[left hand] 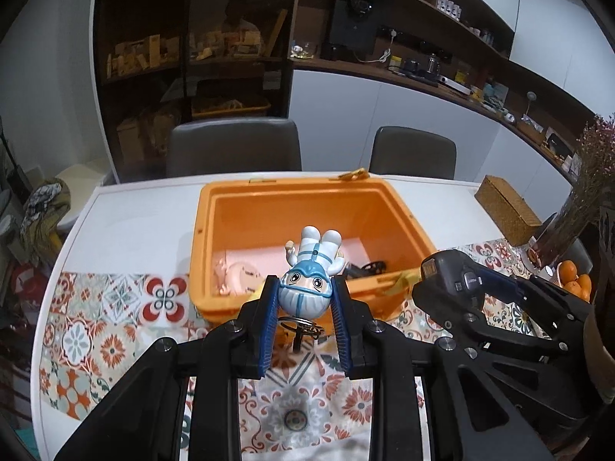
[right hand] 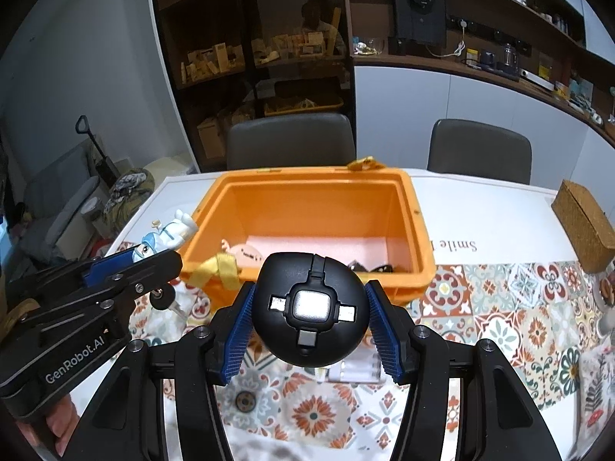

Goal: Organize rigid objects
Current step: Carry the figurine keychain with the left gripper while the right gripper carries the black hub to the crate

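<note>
My left gripper (left hand: 304, 299) is shut on a white and blue figurine keychain (left hand: 309, 276), held head-down just before the near rim of the open orange box (left hand: 300, 188); its key ring hangs below. It also shows in the right wrist view (right hand: 165, 236). My right gripper (right hand: 309, 307) is shut on a round black device (right hand: 309, 309) with a silver button, held above the patterned cloth near the box's front wall (right hand: 419, 269). The right gripper shows in the left wrist view (left hand: 449, 272). Inside the box lie a pink toy (right hand: 246, 251) and a black object (right hand: 374, 267).
A woven box (right hand: 586, 226) stands at the table's right. Oranges (left hand: 574, 274) and a vase of dried flowers (left hand: 576, 207) sit at the far right. Two grey chairs (left hand: 234, 150) stand behind the table. A white flat item (right hand: 355, 370) lies under the right gripper.
</note>
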`<state>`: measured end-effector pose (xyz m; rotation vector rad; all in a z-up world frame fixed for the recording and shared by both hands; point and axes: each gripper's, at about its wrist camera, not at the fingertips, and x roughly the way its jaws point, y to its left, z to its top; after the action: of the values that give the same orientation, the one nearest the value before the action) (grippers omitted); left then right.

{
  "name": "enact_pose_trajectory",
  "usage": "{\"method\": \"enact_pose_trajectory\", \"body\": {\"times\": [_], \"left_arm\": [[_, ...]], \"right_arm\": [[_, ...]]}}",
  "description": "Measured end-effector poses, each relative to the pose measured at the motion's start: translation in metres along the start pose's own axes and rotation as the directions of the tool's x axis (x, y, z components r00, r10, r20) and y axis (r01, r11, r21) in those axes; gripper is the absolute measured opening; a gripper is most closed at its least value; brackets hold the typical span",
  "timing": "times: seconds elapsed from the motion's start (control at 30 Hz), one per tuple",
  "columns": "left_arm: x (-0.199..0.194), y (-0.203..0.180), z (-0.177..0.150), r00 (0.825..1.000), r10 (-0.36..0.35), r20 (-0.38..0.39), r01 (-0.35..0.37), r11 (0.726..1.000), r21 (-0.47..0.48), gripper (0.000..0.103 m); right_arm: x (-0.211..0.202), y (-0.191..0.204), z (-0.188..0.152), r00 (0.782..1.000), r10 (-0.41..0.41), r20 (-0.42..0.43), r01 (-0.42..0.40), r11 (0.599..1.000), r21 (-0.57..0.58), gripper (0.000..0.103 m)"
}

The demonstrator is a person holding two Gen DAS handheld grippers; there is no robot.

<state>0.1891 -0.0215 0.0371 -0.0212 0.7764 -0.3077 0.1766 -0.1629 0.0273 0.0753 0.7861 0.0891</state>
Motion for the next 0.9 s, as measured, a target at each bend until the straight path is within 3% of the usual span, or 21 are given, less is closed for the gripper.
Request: {"method": "enact_pose_trajectory", "body": {"times": [0.53,0.9], "left_arm": [[0.014,-0.006,0.046,0.998,0.056,0.015,-0.057,0.995,0.084,0.027],[0.050,0.001,0.068,0.997,0.063,-0.052,-0.058,0.994,0.093,0.027]], "right_arm": [[0.016,-0.013,0.047,0.998,-0.045,-0.039,0.046,0.999,0.023,0.056],[0.042,-0.018,0.068,0.995,-0.058,-0.079,0.060,0.998,0.022,0.056]]}}
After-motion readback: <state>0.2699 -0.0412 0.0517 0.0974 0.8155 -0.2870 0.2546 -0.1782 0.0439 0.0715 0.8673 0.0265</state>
